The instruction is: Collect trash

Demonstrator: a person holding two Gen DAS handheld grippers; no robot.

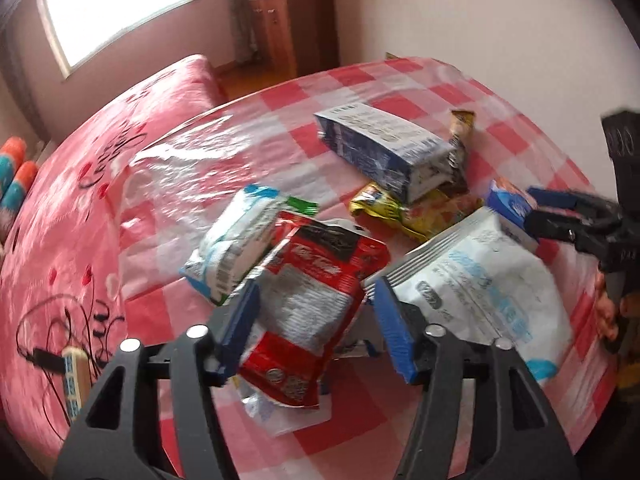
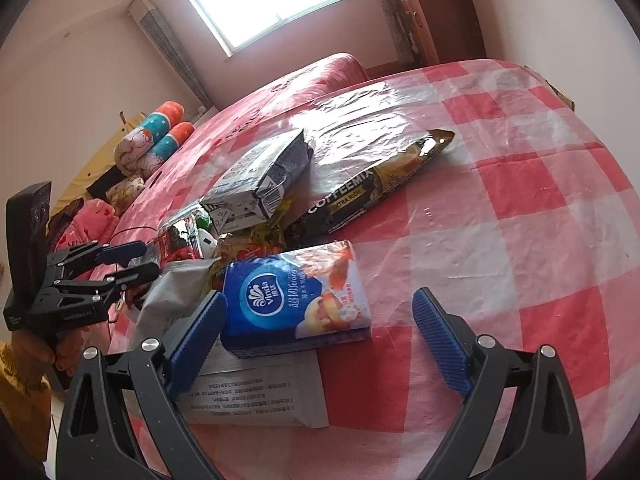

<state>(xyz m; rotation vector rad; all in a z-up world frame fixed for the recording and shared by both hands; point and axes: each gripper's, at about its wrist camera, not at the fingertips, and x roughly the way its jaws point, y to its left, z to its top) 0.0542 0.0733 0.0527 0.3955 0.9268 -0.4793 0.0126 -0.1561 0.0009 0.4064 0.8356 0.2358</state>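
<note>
Red-and-white checked plastic sheeting covers the bench (image 1: 400, 92), which carries a loose pile of wrappers. At the left, a white packet with a green-and-blue end (image 1: 236, 248) lies partly under a red-and-silver snack bag (image 1: 316, 300). The left gripper (image 1: 316, 320) is spread wide with the red bag between its blue pads; whether either pad touches the bag cannot be told, and the bag's lower end is hidden behind the gripper frame.

Centre: a dark blue-and-white carton (image 2: 260, 184) lies on its side over a crumpled yellow wrapper (image 1: 400, 212), most of which is covered. A black-and-gold coffee mix sachet (image 2: 360, 192) runs from under the carton toward the far right. A large white pouch (image 1: 480, 280) lies flat nearer the front; its print is blurred in the left wrist view.

Right: a blue tissue pack (image 2: 296, 304) rests on the white pouch. The right gripper (image 2: 320, 320) is spread, its left pad just beside the pack's left edge and its right pad well apart from the pack.

Bare checked sheeting lies to the right of the pile, up to the bench's far right edge. A pink bed (image 2: 256, 108) adjoins the bench on the left.
</note>
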